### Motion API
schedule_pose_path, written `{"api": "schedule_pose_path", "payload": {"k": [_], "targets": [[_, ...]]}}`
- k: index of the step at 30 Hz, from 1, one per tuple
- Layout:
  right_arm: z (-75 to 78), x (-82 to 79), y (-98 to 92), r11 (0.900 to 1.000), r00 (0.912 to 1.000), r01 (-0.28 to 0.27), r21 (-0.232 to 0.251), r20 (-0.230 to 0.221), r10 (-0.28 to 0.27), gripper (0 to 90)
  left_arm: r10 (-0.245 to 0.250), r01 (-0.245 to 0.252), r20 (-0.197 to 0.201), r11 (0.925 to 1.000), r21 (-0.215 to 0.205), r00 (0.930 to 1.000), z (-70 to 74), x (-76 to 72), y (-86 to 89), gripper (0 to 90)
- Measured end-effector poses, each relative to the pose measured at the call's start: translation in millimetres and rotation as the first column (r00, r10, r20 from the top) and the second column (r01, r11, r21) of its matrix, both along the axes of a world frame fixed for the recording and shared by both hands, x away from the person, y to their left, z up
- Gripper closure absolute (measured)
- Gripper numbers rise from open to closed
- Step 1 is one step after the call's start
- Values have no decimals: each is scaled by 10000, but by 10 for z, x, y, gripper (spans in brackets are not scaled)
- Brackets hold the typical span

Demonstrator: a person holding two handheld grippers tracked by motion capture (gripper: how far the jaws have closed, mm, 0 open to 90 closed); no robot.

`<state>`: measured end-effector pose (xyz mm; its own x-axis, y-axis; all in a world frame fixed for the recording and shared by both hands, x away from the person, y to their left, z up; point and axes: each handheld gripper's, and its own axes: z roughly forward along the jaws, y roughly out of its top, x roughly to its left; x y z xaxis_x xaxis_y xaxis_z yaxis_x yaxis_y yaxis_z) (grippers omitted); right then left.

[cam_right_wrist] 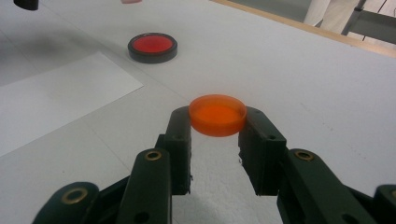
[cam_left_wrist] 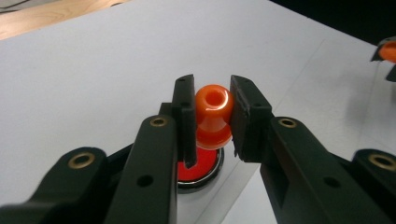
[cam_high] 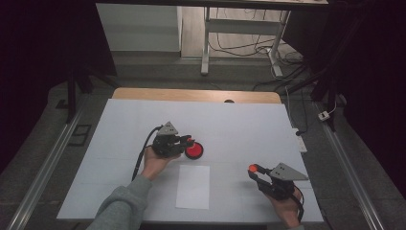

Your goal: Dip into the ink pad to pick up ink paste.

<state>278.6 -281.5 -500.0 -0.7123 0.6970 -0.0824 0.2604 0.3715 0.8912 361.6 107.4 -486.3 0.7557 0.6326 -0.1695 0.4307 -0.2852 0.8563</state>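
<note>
the work looks to be partway through: a small orange set is being taken apart or put together around a red disc in a black ring [cam_high: 194,150], and neither piece in hand is set down yet.

the left gripper [cam_left_wrist: 212,119] has its jaws clamped on an orange knob-shaped piece [cam_left_wrist: 213,116], one pad on each side of its round head. the piece is glossy, with a ball-like top with a hole in it, a narrower neck and a wider foot below. it hangs just above the red disc, which peeks out beneath it in the left gripper view; whether the foot touches the disc i cannot tell. in the high view this gripper [cam_high: 187,142] sits near the middle of the white table cover [cam_high: 239,124], right at the disc's left edge.

the right gripper [cam_right_wrist: 217,122] is closed on a shallow orange cap [cam_right_wrist: 217,114], gripping it by its rim. the cap is translucent, round and low, open side up, held level above the table at the near right, well apart from the disc.

a blank sheet of white paper [cam_high: 193,186] lies between the two hands, nearer the person.

what seems left, as a judgement: settle the knob piece on or off the disc, then bring the cap over or put it down.
</note>
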Motion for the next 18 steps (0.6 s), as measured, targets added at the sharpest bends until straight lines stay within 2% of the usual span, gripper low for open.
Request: {"api": "schedule_pose_path", "payload": {"k": [3, 13, 18], "targets": [[-1, -2, -7, 10000, 10000, 9, 9, 5, -9, 646, -89, 89, 46, 9999, -120, 9999, 43, -39, 26, 722], [0, -2, -7, 10000, 10000, 31, -7, 11, -31, 646, -491, 490, 127, 9988, 64, 9987, 150, -177, 83, 721], [0, -5, -9, 10000, 10000, 50, -9, 6, -50, 646, -656, 660, 204, 9976, -230, 9976, 199, -303, 146, 721]]}}
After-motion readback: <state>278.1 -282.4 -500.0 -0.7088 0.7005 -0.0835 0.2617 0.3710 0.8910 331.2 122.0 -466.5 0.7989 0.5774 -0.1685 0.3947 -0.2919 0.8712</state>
